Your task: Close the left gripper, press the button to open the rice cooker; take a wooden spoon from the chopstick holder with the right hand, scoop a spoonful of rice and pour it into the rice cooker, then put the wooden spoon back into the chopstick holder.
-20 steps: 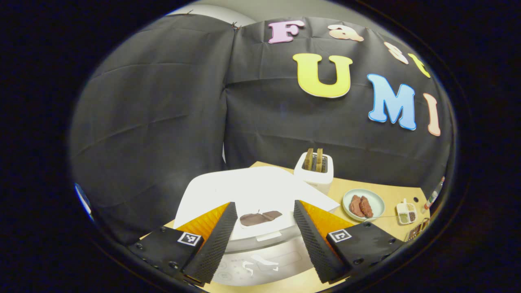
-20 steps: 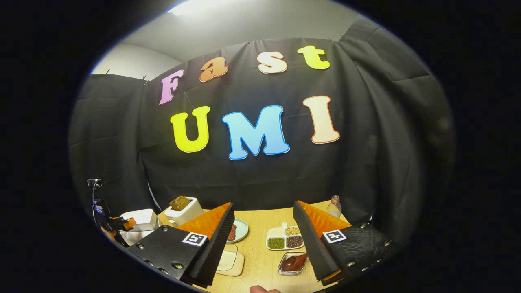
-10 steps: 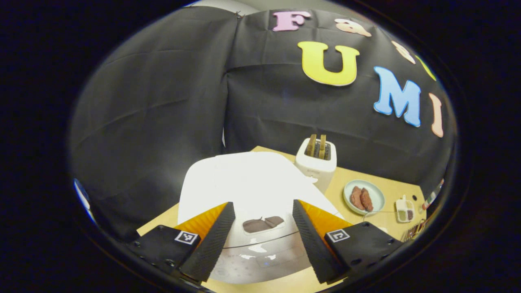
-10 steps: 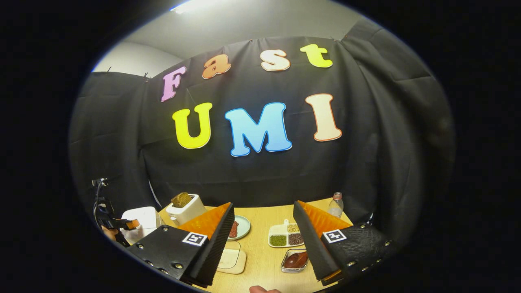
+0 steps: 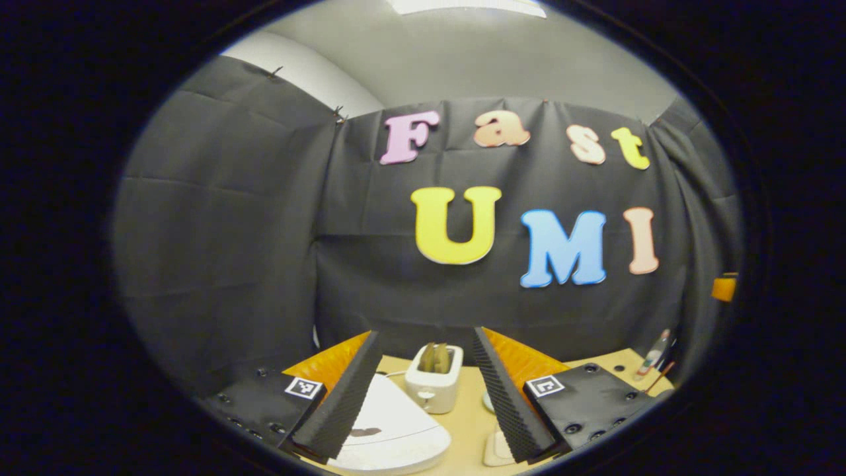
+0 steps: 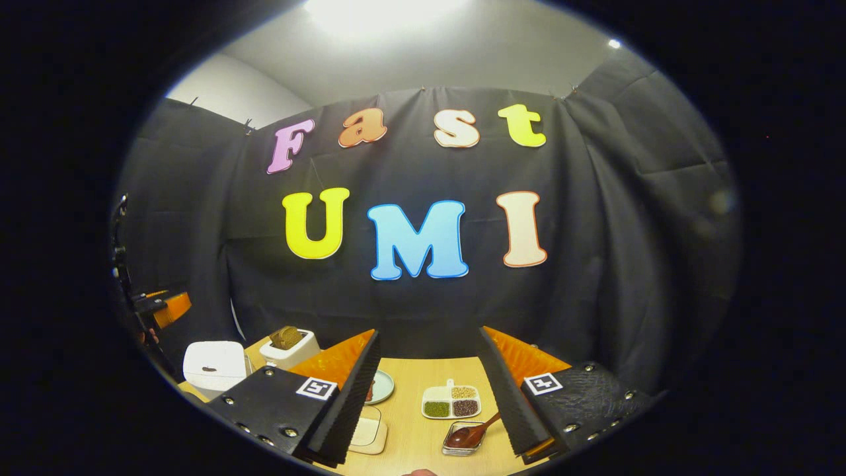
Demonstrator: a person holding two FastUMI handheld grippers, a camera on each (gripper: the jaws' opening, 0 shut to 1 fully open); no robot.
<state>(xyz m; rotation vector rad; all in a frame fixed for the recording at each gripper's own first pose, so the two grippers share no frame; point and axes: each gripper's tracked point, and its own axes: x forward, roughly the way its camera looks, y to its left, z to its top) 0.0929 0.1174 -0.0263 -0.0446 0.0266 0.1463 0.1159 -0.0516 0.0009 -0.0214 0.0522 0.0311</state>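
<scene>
The white rice cooker (image 5: 390, 430) sits low between and below my left gripper's fingers, its lid down and a dark mark on top. My left gripper (image 5: 424, 337) is open, raised above the cooker and holding nothing. In the right gripper view the cooker (image 6: 215, 363) stands at the table's far left, with the left gripper (image 6: 162, 307) up above it. A brown wooden spoon (image 6: 470, 433) lies in a small glass dish by the front edge. My right gripper (image 6: 429, 334) hangs open over the table with nothing between its fingers.
A white toaster (image 6: 287, 344) with bread in it stands behind the cooker. On the wooden table (image 6: 423, 370) lie a pale green plate (image 6: 381, 387), a white tray of beans (image 6: 451, 401) and a flat white square piece (image 6: 367, 433).
My left gripper has lifted and tilted up away from the rice cooker, which now sits small and low in its view. The right gripper's view has tilted up slightly. Both stayed open.
</scene>
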